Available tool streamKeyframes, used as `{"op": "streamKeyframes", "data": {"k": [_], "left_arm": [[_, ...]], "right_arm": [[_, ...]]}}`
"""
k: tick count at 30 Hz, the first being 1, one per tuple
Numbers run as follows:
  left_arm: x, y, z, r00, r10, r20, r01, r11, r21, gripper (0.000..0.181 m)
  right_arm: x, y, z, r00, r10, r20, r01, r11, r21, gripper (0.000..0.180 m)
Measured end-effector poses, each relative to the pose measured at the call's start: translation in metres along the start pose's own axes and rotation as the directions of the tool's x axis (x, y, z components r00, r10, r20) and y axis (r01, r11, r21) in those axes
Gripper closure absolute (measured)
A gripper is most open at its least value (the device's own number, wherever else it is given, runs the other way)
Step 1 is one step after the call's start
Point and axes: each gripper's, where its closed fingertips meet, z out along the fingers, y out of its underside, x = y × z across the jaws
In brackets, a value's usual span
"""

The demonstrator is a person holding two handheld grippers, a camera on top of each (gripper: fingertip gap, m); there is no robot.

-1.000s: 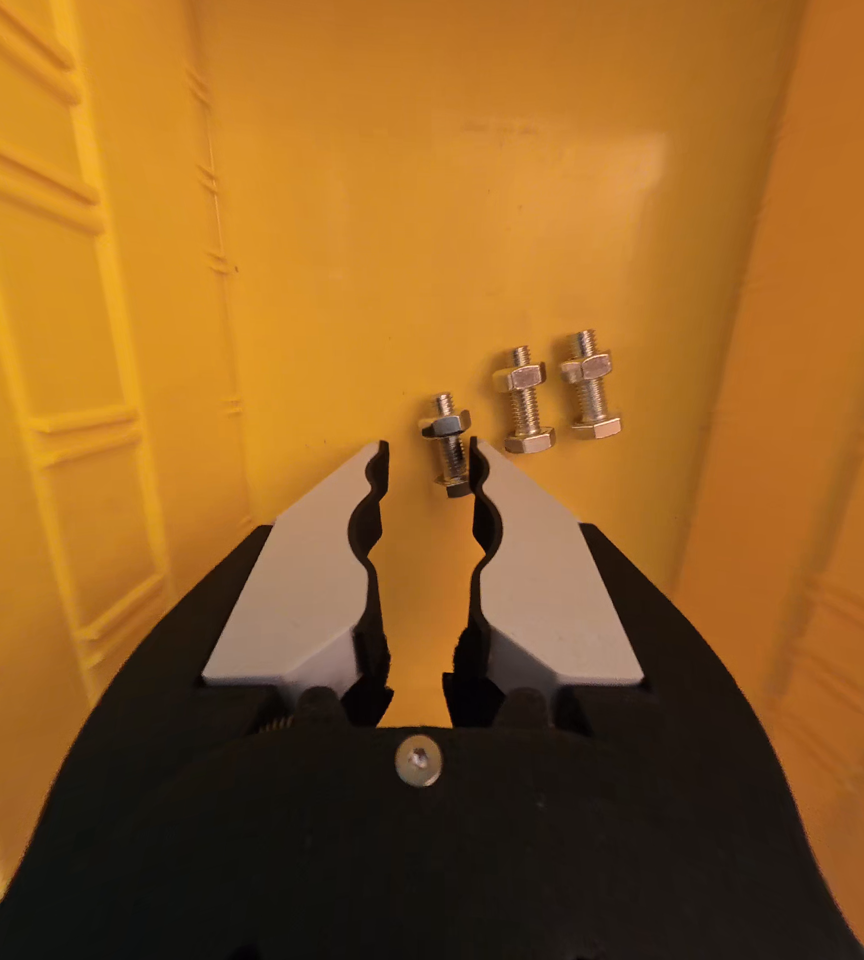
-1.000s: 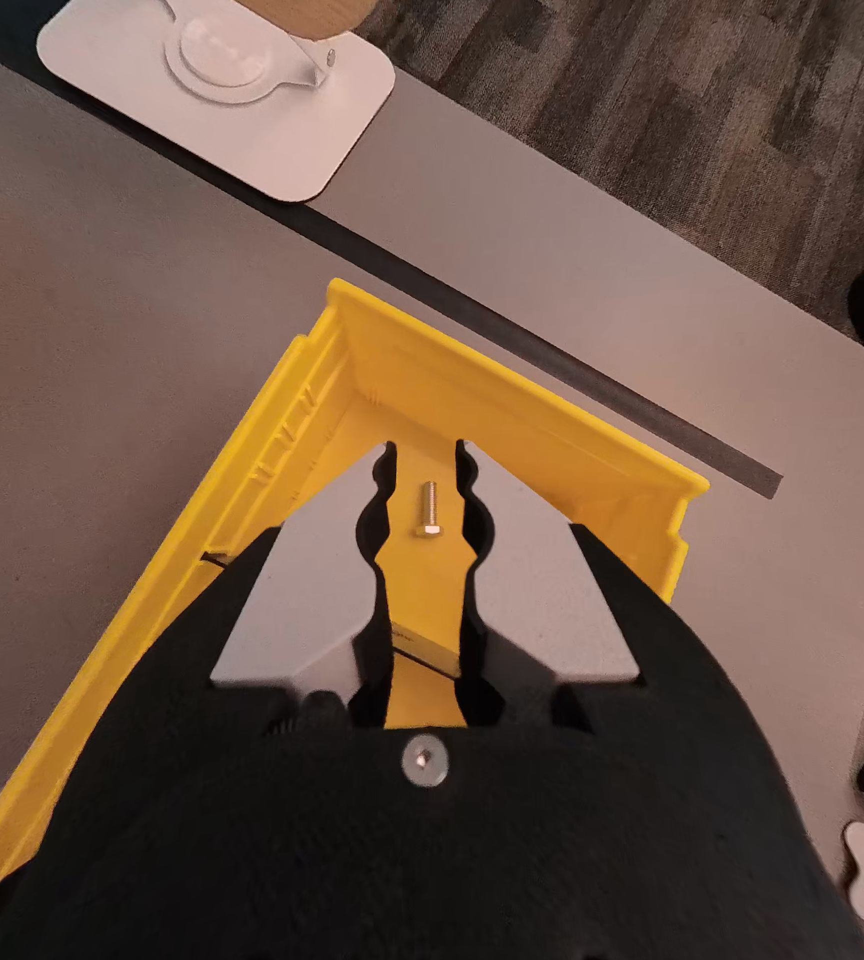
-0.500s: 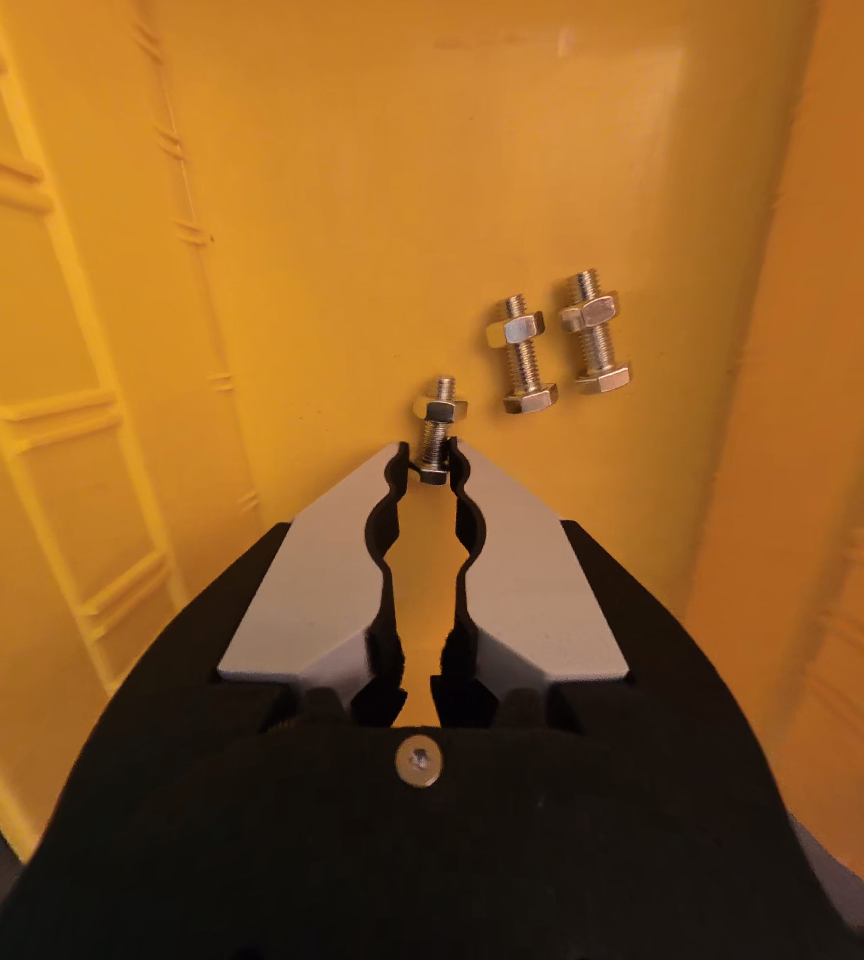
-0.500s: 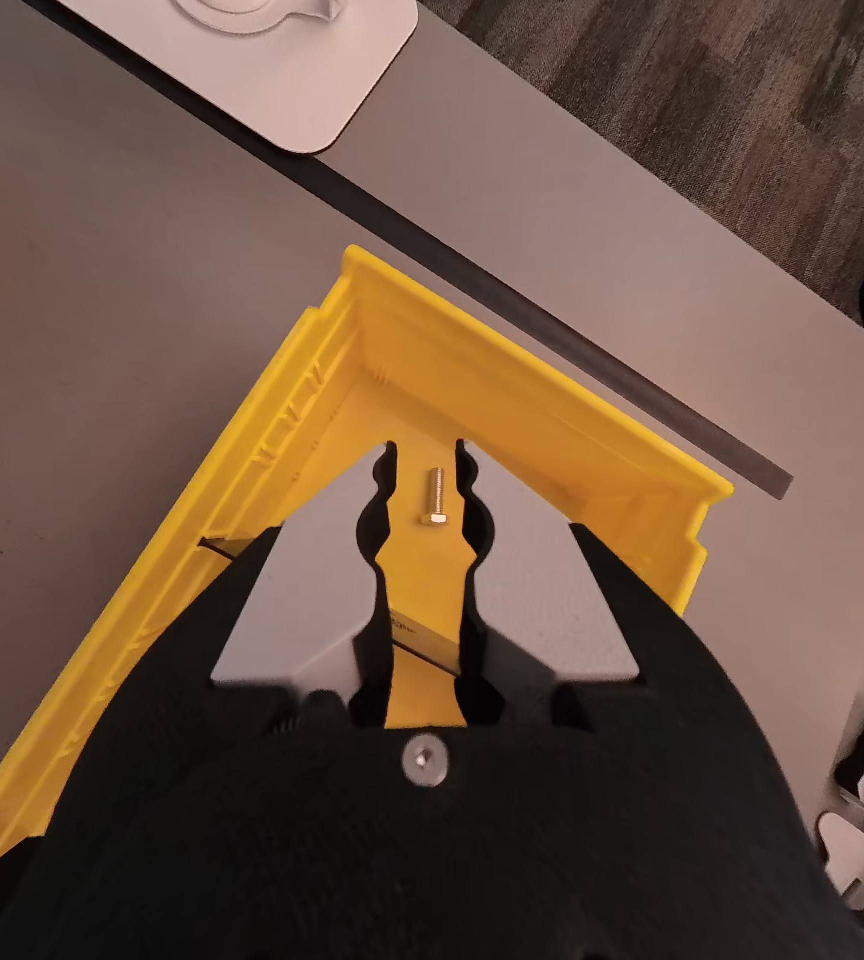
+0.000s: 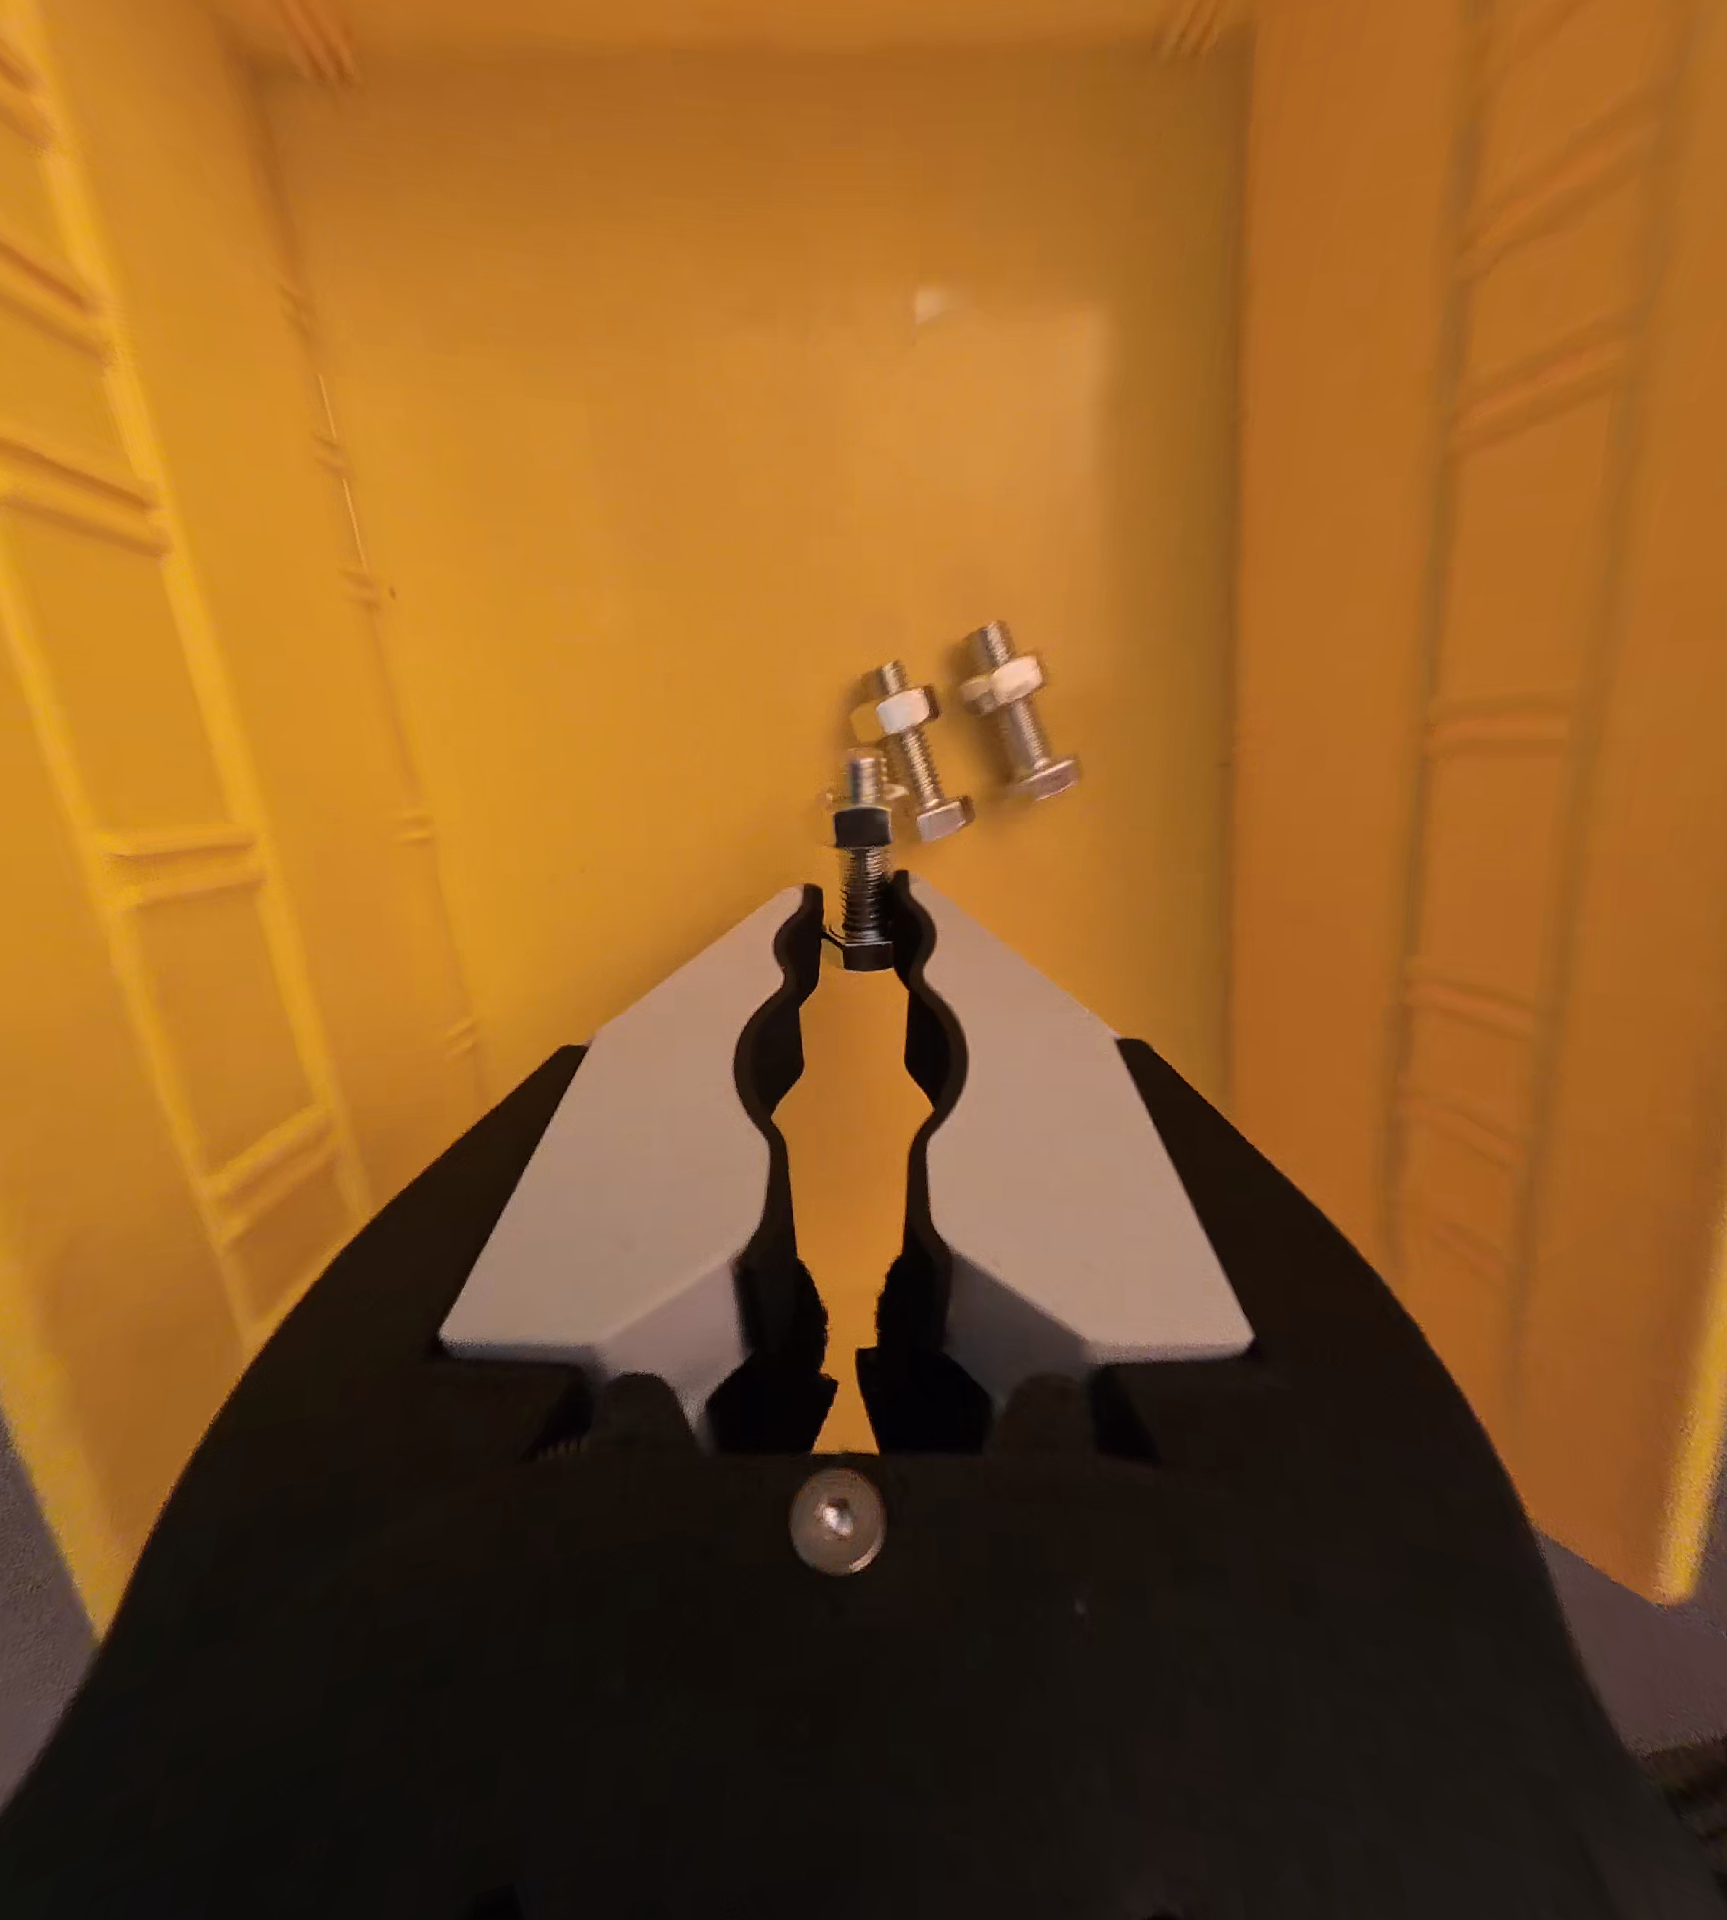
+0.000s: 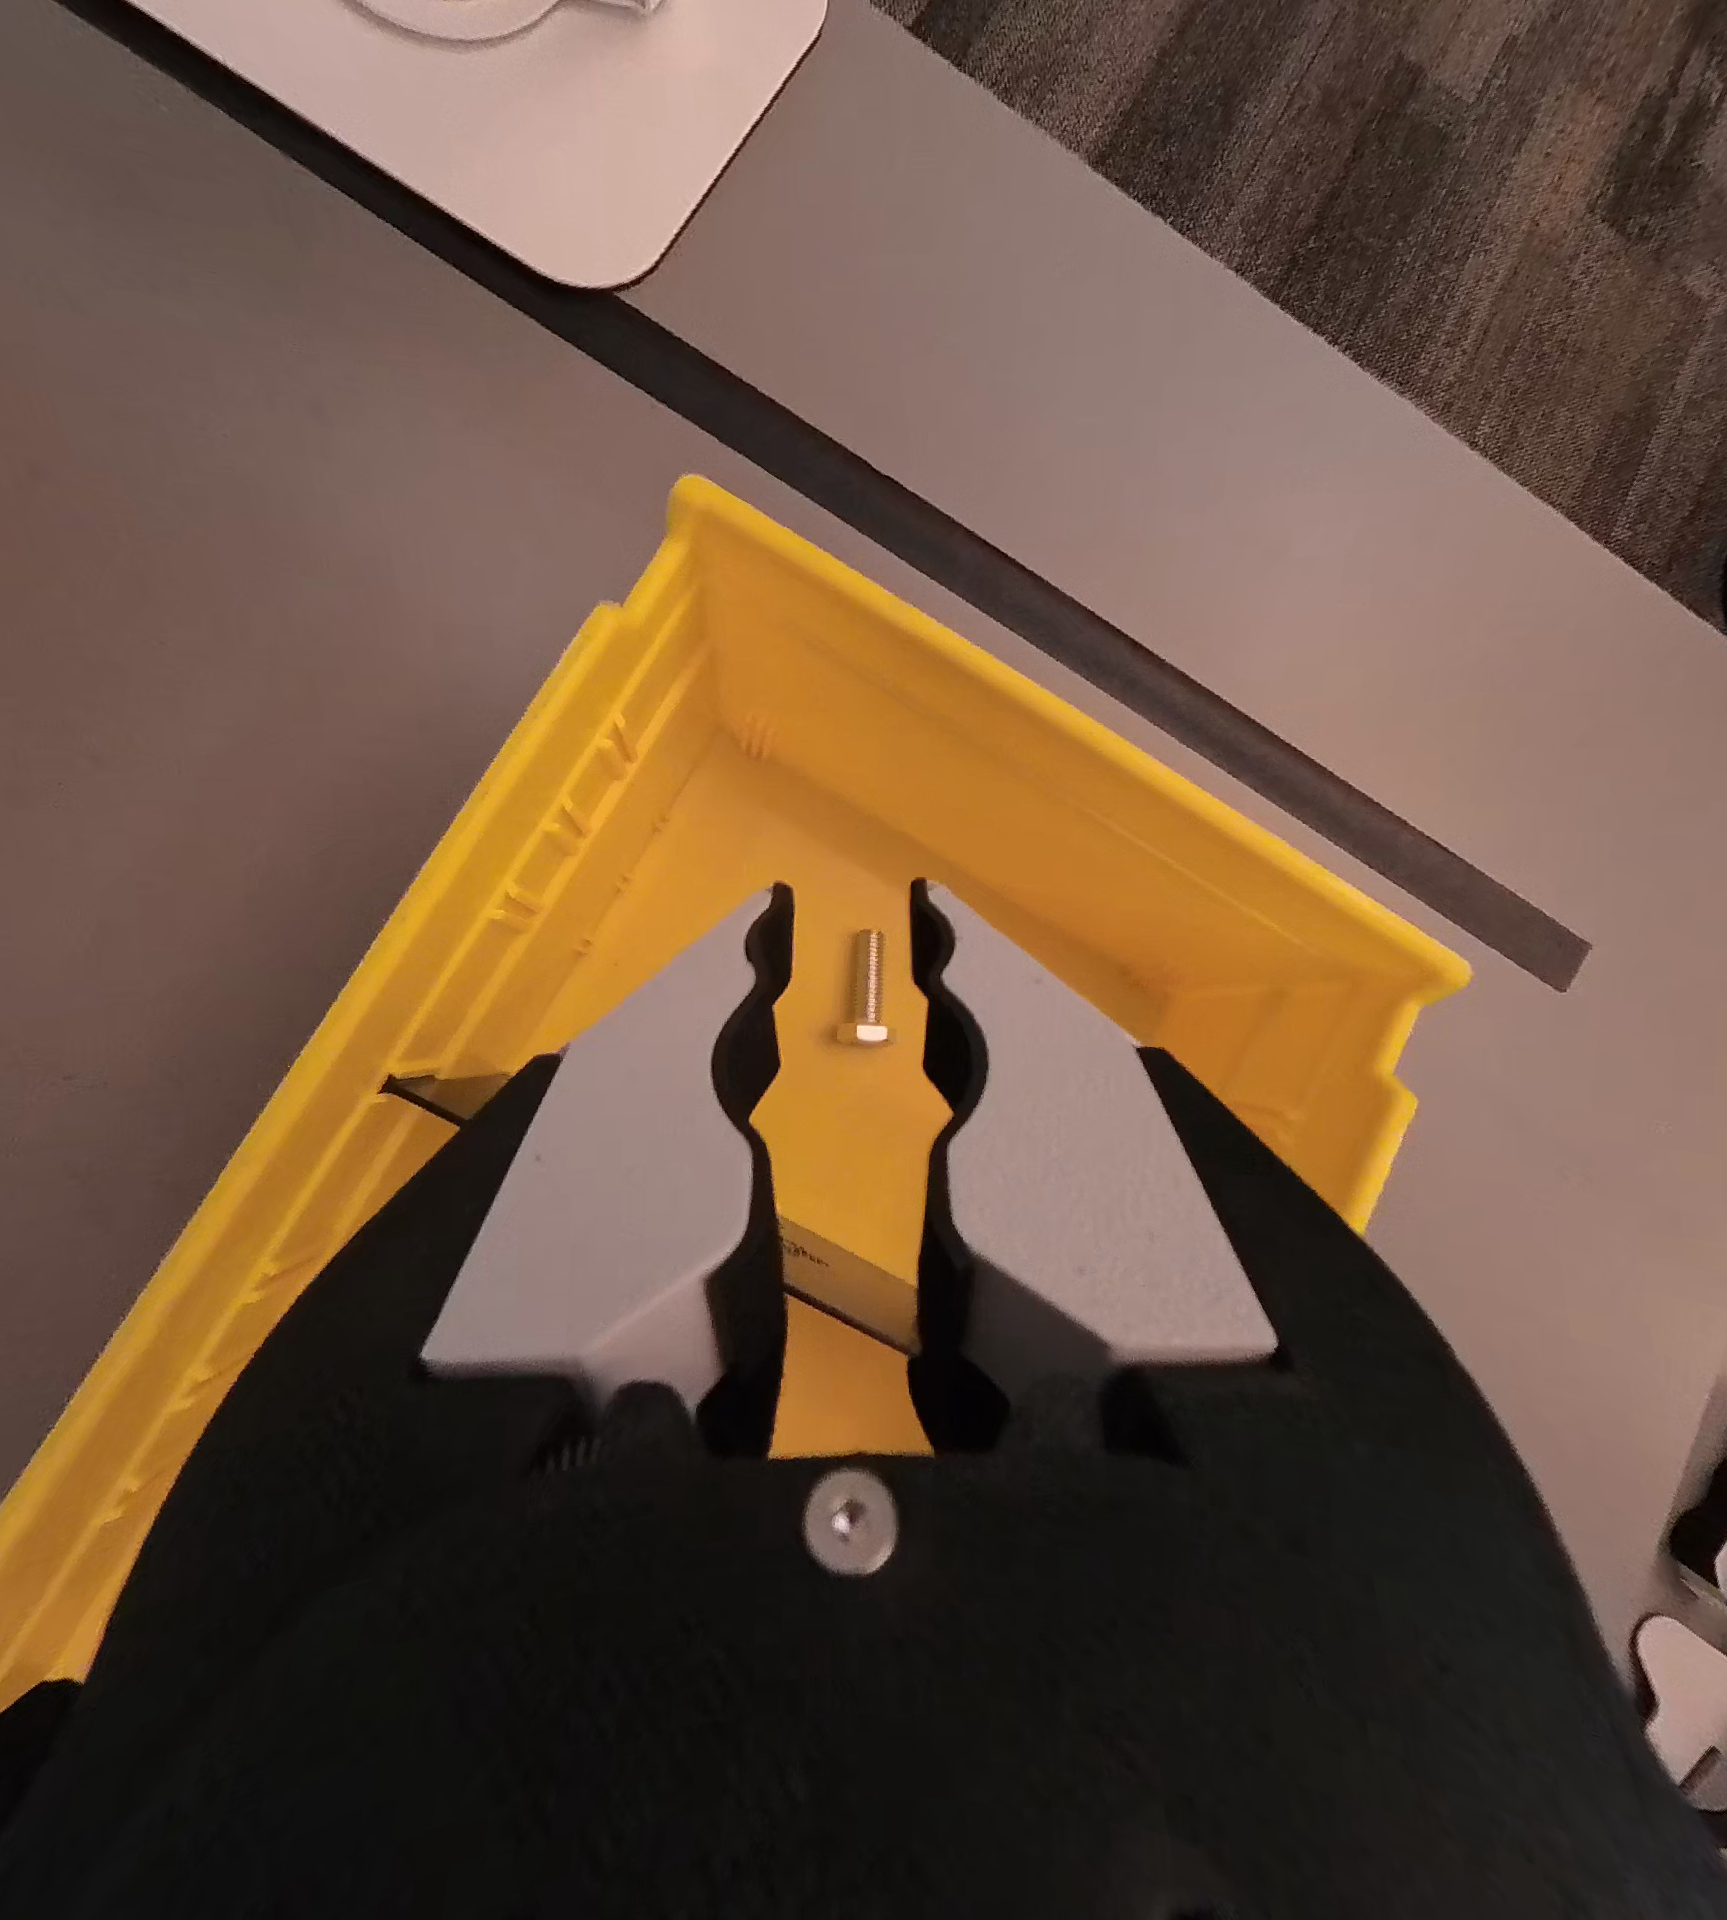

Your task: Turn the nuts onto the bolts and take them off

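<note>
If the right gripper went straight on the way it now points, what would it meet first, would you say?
Probably the bare bolt lying between the open right gripper's tips, on the yellow bin's floor; depth is unclear.

No writing can be read on anything in either view.

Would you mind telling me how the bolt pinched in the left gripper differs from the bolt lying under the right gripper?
The held bolt carries a nut on its thread; the loose bolt is bare. The held bolt is clamped at its head end by the left gripper, clear of the yellow bin floor; the loose bolt lies flat on the floor, untouched, below the open right gripper. Both are small hex-head metal bolts.
</note>
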Motion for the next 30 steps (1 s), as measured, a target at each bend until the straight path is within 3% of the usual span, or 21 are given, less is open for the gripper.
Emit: {"op": "streamKeyframes", "data": {"k": [6, 11, 13, 15, 18, 21, 30], "left_arm": [[0.059, -0.045, -0.074, 0.951, 0.133, -0.278, -0.022, 0.929, 0.371, 0.173], [0.133, -0.058, -0.148, 0.793, 0.412, -0.449, -0.057, 0.783, 0.619, 0.173], [0.167, -0.057, -0.176, 0.697, 0.544, -0.468, -0.077, 0.705, 0.705, 0.173], [0.201, -0.050, -0.200, 0.585, 0.672, -0.454, -0.101, 0.616, 0.781, 0.173], [0.246, -0.042, -0.228, 0.461, 0.781, -0.422, -0.085, 0.512, 0.855, 0.173], [0.284, -0.035, -0.245, 0.387, 0.834, -0.394, -0.056, 0.448, 0.892, 0.173], [0.335, -0.004, -0.256, 0.259, 0.908, -0.329, -0.115, 0.367, 0.923, 0.173]], "right_arm": [[-0.005, -0.023, -0.019, 0.999, -0.008, -0.035, 0.011, 0.995, 0.102, 0.159], [-0.033, -0.064, -0.059, 0.995, -0.076, -0.064, 0.092, 0.949, 0.301, 0.159], [-0.067, -0.091, -0.088, 0.990, -0.138, 0.006, 0.120, 0.879, 0.461, 0.159], [-0.122, -0.116, -0.130, 0.954, -0.258, 0.152, 0.098, 0.749, 0.655, 0.158], [-0.211, -0.128, -0.205, 0.773, -0.488, 0.406, -0.103, 0.535, 0.839, 0.143], [-0.260, -0.124, -0.237, 0.612, -0.586, 0.531, -0.245, 0.497, 0.832, 0.126], [-0.275, -0.129, -0.238, 0.504, -0.542, 0.672, -0.420, 0.526, 0.739, 0.128]]}}
